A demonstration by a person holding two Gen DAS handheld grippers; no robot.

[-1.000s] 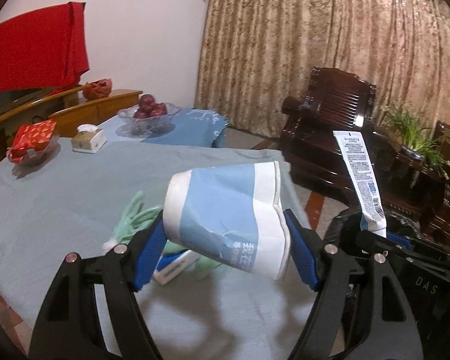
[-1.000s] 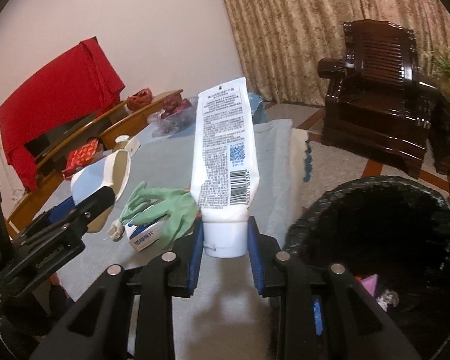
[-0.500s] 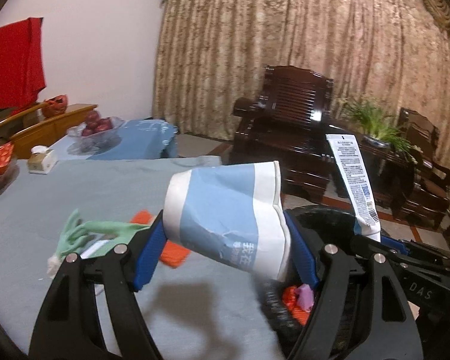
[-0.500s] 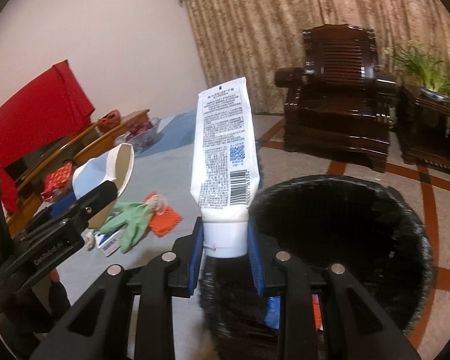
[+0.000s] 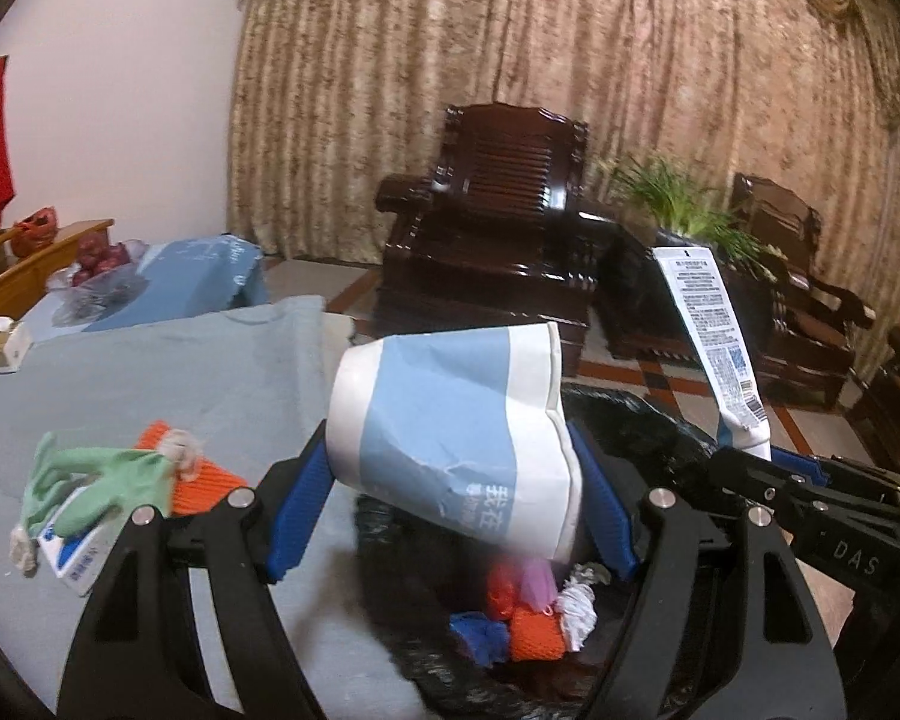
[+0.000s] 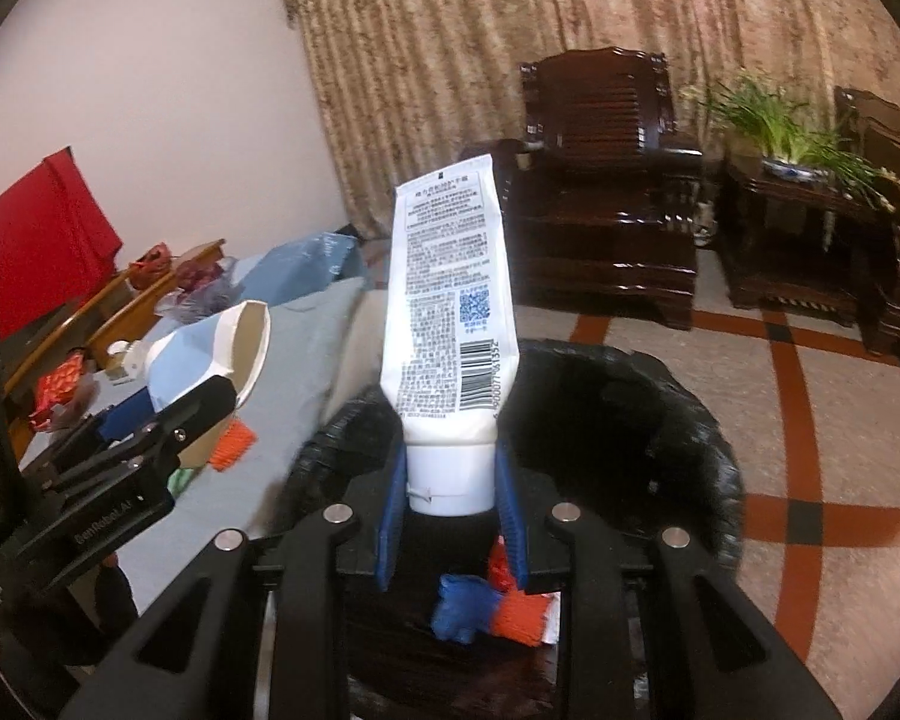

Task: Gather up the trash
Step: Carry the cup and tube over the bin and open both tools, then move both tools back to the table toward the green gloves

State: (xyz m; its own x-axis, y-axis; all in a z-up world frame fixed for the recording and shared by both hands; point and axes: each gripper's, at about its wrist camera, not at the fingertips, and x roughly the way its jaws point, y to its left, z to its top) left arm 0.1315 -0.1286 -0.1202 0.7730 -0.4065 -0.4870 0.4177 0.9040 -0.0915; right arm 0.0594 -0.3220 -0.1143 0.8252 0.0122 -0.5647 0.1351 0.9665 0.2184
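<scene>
1. The left gripper [image 5: 450, 504], a black two-finger tool with blue pads, is clamped across a crushed blue-and-white paper cup [image 5: 450, 438]. The cup lies on its side between the pads, with its open mouth turned toward the right.

2. The right gripper [image 6: 450, 480], of the same make, is clamped on the cap end of a white plastic squeeze tube with black print and a barcode [image 6: 450, 312]. The tube stands upright above the pads.

3. Both held items hang over or just at the near rim of a round bin lined with a black plastic bag [image 6: 678, 414], which stands on the floor beside the table. Blue, orange, red and white scraps already lie at its bottom.

4. The step in hand, as I judge it, is carrying two pieces of trash to the bin; the drop has not yet happened.

5. The next move probably calls for bringing each item fully over the dark opening, then parting the pads so it falls. The cup sits closest to the table-side rim and may need to go a little farther in.

6. More trash waits on the grey-blue tablecloth [image 5: 150, 372]: a pale green rubber glove [image 5: 90, 480], an orange ribbed scrap [image 5: 204, 474] and a small blue-and-white carton [image 5: 75, 558], all touching in one heap.
</scene>
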